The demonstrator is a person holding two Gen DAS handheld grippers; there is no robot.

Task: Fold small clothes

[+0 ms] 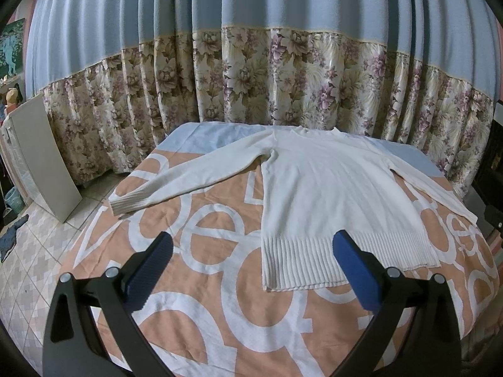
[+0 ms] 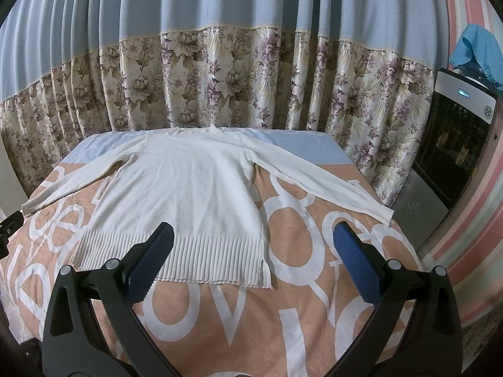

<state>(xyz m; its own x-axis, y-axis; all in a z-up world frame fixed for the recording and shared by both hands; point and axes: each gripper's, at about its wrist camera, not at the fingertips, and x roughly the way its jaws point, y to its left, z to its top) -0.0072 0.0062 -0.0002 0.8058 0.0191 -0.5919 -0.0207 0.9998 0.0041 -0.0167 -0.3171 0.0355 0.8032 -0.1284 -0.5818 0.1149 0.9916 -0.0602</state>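
A bed (image 1: pixel 220 298) covered by a peach sheet with large white letters fills the room's middle, backed by blue curtains (image 1: pixel 251 0) with a floral lower band; tiled floor (image 1: pixel 41 251) shows at the left. A white long-sleeved sweater (image 1: pixel 327 201) lies flat on the bed, sleeves spread outward, ribbed hem nearest the cameras. The left gripper (image 1: pixel 251 267) hovers before the hem's left part, jaws spread wide and empty. The right gripper (image 2: pixel 253 262) hovers by the hem's right corner, jaws likewise spread. A dark appliance (image 2: pixel 452 150) stands right of the bed.
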